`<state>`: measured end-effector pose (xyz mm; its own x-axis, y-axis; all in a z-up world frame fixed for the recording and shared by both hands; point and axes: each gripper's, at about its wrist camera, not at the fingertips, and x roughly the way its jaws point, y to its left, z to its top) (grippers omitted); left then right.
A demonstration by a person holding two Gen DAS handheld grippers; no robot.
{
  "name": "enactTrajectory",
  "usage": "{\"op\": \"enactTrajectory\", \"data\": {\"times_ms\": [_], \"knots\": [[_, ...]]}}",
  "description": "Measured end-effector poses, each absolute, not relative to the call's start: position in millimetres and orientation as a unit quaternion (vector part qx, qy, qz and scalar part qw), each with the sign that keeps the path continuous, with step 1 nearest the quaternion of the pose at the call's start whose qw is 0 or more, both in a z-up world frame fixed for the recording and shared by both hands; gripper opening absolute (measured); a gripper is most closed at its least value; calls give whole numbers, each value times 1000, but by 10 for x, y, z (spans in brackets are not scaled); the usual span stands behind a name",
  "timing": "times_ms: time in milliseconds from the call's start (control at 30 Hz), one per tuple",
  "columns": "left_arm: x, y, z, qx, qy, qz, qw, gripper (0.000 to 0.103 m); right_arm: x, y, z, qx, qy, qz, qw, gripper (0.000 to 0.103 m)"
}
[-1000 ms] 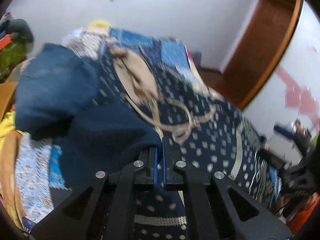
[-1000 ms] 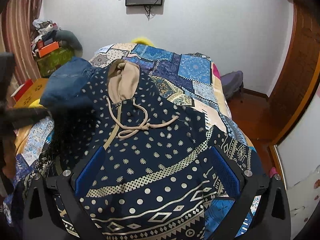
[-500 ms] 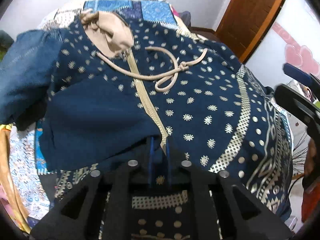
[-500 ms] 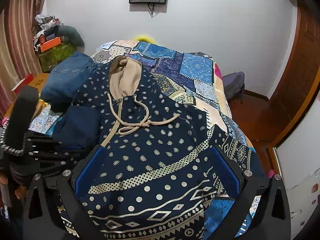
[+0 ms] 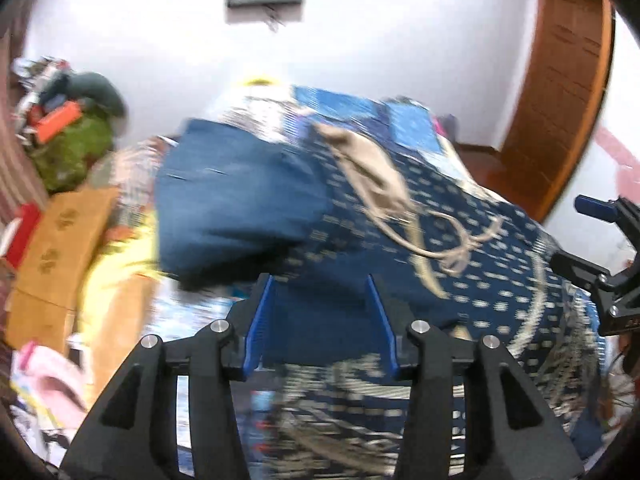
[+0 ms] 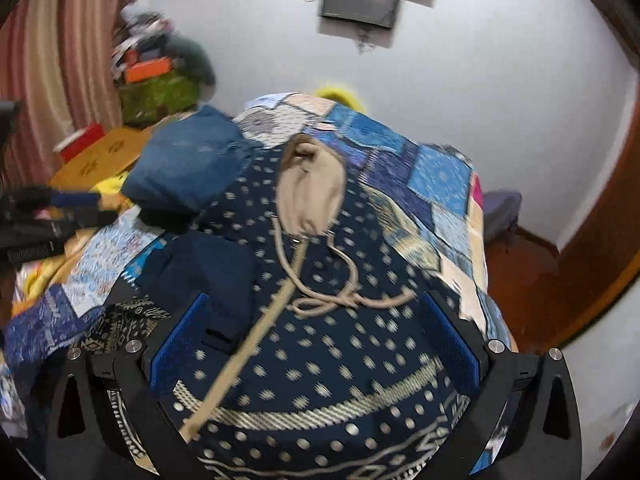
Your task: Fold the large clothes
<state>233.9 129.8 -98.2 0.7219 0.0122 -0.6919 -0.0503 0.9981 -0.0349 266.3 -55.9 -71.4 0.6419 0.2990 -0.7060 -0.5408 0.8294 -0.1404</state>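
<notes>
A navy hooded garment (image 6: 340, 344) with pale dots, a beige hood (image 6: 312, 196) and a beige drawstring (image 6: 344, 298) lies spread on the bed. Its plain navy sleeve (image 6: 208, 268) is folded in over the left side of the body. My left gripper (image 5: 320, 292) hovers above the garment (image 5: 460, 280) near that edge; its jaws are opening and nothing is pressed between the blue pads. My right gripper (image 6: 316, 308) stands wide open above the chest, holding nothing. Each gripper shows at the edge of the other's view: the left gripper (image 6: 40, 220) and the right gripper (image 5: 600, 248).
A folded blue denim piece (image 6: 188, 164) lies beside the hood on the patchwork quilt (image 6: 420, 176). A cardboard box (image 5: 52, 248), a green bag with clutter (image 6: 160, 92) and a striped curtain (image 6: 60, 60) stand to the left. A wooden door (image 5: 560, 80) is to the right.
The left gripper, shut on the sleeve before, laid it on the body, let go and drew back up and left. The right gripper rolled and shifted a little.
</notes>
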Motion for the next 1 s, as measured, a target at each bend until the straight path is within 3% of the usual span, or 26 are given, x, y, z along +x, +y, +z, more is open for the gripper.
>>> {"op": "enactTrajectory", "data": {"times_ms": [167, 567, 1000], "knots": [[2123, 1720, -921, -16, 350, 64, 934, 54, 2617, -74, -697, -231, 331, 267, 875, 103], [1872, 2368, -1340, -82, 385, 106, 913, 54, 2677, 1000, -1318, -283, 406, 359, 791, 100], [1826, 2579, -1722, -127, 420, 107, 892, 54, 2817, 1679, -2449, -357, 519, 357, 689, 76]]}}
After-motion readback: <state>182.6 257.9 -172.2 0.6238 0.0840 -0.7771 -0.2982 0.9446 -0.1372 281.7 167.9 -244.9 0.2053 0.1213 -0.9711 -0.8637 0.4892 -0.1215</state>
